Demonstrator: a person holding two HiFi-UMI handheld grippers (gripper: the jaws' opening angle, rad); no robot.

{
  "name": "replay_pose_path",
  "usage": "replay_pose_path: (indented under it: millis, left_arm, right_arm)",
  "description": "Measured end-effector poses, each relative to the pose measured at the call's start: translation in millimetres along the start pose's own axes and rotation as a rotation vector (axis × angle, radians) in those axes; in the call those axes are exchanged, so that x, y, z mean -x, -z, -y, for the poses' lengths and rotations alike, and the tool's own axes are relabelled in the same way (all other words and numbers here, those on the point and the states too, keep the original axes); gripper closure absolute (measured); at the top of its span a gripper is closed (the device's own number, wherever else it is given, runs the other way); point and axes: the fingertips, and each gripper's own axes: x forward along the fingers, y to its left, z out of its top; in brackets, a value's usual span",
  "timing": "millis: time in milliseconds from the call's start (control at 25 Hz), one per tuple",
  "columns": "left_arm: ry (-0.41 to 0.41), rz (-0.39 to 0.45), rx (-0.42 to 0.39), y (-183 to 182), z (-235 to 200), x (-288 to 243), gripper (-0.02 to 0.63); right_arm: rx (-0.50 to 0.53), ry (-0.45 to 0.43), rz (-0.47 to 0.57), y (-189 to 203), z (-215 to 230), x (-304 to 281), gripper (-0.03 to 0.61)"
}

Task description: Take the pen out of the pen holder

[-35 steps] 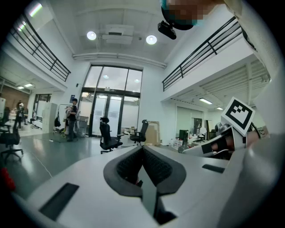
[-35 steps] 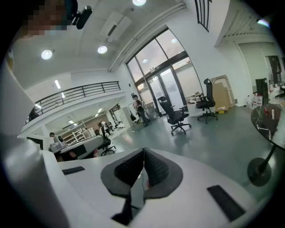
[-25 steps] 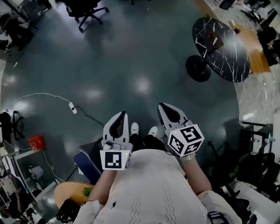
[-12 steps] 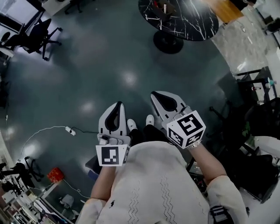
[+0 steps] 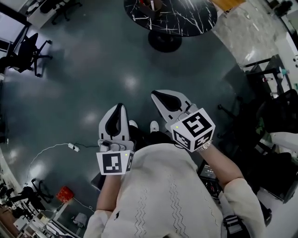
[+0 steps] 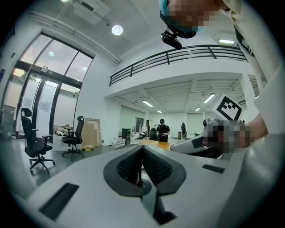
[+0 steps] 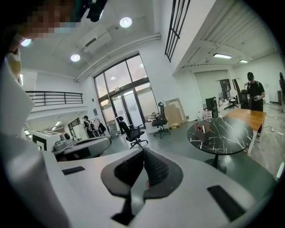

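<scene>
A brown pen holder [image 7: 203,129] with pens in it stands on a round black marble table [image 7: 227,131], far ahead in the right gripper view. In the head view the same table [image 5: 186,18] lies at the top edge, with the pen holder [image 5: 153,4] barely showing. My left gripper [image 5: 119,107] and right gripper [image 5: 157,93] are held close to my body above the dark floor, well short of the table. Both are shut with nothing between the pads, as the left gripper view [image 6: 142,147] and the right gripper view [image 7: 143,151] confirm.
Office chairs [image 5: 28,51] stand at the upper left, and another chair [image 7: 132,132] is left of the table. A white cable with a plug strip [image 5: 72,147] lies on the floor. A black rack [image 5: 267,83] stands at the right. People [image 6: 163,129] stand far off.
The view has swung and moved so that the marble table went from the upper right to the top centre and came nearer. Both grippers stay shut in front of my body.
</scene>
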Motion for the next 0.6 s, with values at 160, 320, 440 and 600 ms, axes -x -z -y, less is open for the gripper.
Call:
replay_pose_path:
  millis: [160, 320, 440, 600]
  left_arm:
    - [0.013, 0.016, -0.006, -7.4, -19.0, -26.9, 0.603]
    - [0.039, 0.013, 0.011, -7.1, -49.2, -60.7, 0.603]
    - [0.065, -0.001, 0.016, -8.7, -81.5, -90.4, 0.603]
    - [0.132, 0.012, 0.000, -25.3, -122.5, -131.4, 0.603]
  right_arm:
    - [-0.002, 0.019, -0.004, -10.6, 18.8, -19.1, 0.560]
    - [-0.012, 0.047, 0.000, -27.3, 37.8, -56.5, 0.560]
    - [-0.022, 0.069, 0.002, -45.7, 47.3, -92.8, 0.560]
    - [-0.021, 0.111, 0.017, -75.1, 54.9, -135.3, 0.560]
